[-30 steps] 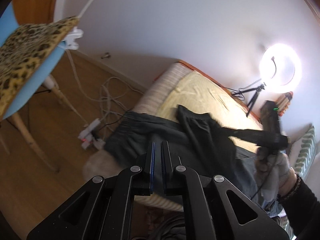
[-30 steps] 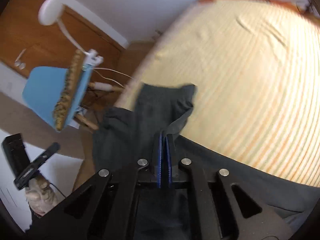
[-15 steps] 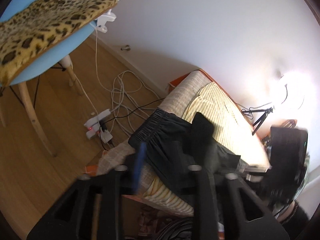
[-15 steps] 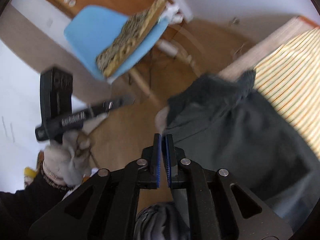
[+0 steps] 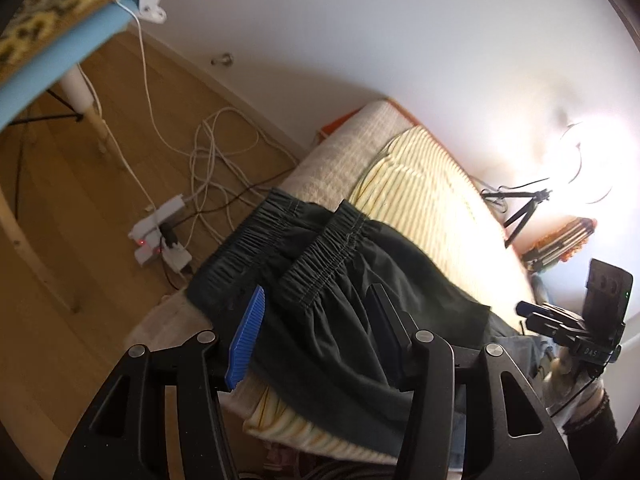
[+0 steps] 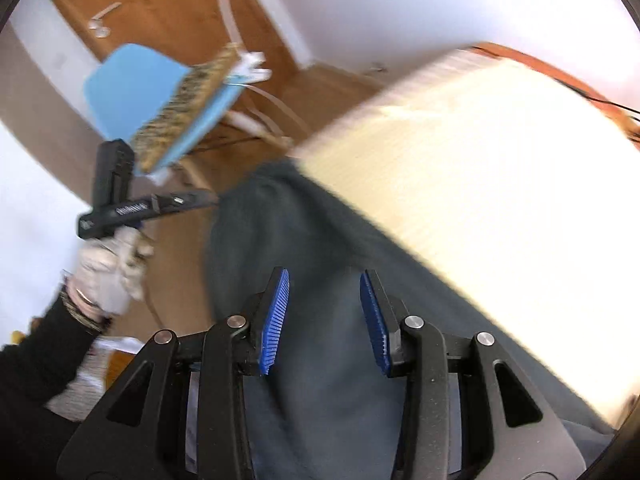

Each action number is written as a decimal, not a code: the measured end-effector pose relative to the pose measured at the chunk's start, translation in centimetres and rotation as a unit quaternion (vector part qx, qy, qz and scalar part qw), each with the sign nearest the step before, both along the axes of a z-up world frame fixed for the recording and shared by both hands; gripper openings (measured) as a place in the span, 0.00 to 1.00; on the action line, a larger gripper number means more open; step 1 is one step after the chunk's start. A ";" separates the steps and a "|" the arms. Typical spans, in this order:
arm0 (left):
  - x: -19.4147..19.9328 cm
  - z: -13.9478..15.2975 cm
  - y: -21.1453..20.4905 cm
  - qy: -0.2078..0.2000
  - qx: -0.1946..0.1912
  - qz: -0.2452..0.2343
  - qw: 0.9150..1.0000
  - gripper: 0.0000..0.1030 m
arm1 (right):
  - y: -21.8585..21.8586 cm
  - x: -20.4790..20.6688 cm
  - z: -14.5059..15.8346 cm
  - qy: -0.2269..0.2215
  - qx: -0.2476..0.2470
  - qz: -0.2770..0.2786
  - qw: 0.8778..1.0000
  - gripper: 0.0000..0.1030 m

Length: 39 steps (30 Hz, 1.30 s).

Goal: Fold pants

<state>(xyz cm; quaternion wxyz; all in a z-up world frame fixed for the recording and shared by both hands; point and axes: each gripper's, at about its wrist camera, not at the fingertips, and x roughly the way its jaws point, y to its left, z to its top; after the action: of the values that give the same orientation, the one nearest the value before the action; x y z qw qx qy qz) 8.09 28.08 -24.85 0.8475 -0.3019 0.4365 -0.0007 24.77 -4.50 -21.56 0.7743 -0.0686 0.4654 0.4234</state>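
A: Where are the pants (image 5: 344, 300) found?

B: The dark pants are laid on the near end of the bed (image 5: 420, 184), over the striped yellow sheet, with the gathered waistband folded double toward the floor side.

A: How is the left tool (image 5: 316, 332) seen?

B: Its jaws are spread and have just been opening. The cloth is seen beneath them, and nothing is pinched.

A: And the right tool (image 6: 324, 312)?

B: It is also spread, just opened, above the pants, and nothing is gripped. A blue chair (image 6: 132, 100) is seen far left.
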 end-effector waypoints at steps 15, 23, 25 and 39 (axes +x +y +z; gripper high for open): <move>2.5 -1.2 -3.2 0.019 0.131 -0.015 0.991 0.51 | -3.6 -1.1 -5.1 -0.007 -0.090 0.051 0.995 0.43; 1.8 -1.0 -4.7 -0.010 0.184 -0.027 0.983 0.25 | -2.3 -2.8 -4.8 -0.047 -0.122 0.057 0.990 0.06; 1.4 -0.6 -4.3 -0.021 0.178 -0.016 0.984 0.25 | -2.3 -3.2 -4.1 -0.060 -0.127 0.054 0.989 0.05; 1.1 -1.3 -0.5 -0.004 0.148 0.006 0.989 0.28 | -1.7 0.3 -1.3 -0.121 -0.149 -0.033 0.981 0.03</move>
<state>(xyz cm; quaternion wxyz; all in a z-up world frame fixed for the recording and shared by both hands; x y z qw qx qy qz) 9.22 27.63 -26.12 0.8848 -0.1758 0.4261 0.0680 25.12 -6.15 -22.85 0.8196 -0.2182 0.4281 0.3122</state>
